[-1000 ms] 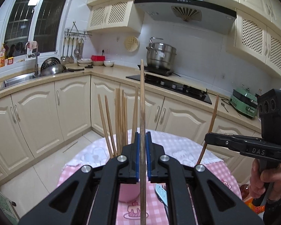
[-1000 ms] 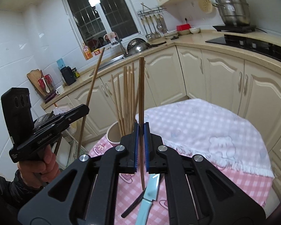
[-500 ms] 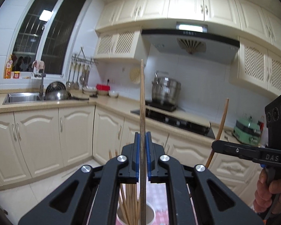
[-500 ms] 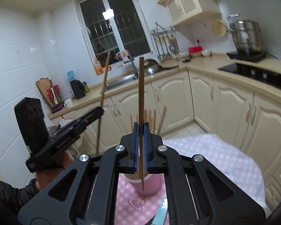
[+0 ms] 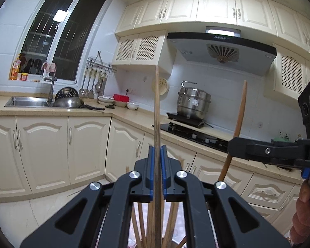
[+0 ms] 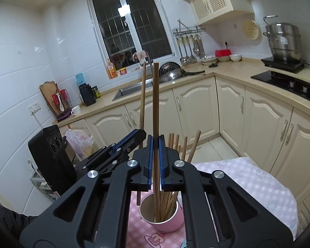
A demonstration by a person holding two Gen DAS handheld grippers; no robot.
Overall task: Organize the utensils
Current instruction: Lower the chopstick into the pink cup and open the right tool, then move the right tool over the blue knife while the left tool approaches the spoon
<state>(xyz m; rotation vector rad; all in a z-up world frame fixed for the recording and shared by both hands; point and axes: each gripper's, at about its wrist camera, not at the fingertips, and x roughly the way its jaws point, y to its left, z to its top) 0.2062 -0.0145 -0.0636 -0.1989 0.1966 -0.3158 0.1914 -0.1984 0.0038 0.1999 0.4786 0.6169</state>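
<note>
Two long wooden chopsticks are held upright, one [image 5: 157, 124] at the centre of the left view, the other [image 6: 155, 107] at the centre of the right view. A pink cup [image 6: 167, 221] holding a bundle of chopsticks [image 6: 171, 190] is seen at lower centre.

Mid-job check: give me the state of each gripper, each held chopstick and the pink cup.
left gripper: shut on a chopstick
left chopstick: upright, clamped
right gripper: shut on a chopstick
right chopstick: upright, lower end inside cup
pink cup: upright, holding several chopsticks
</note>
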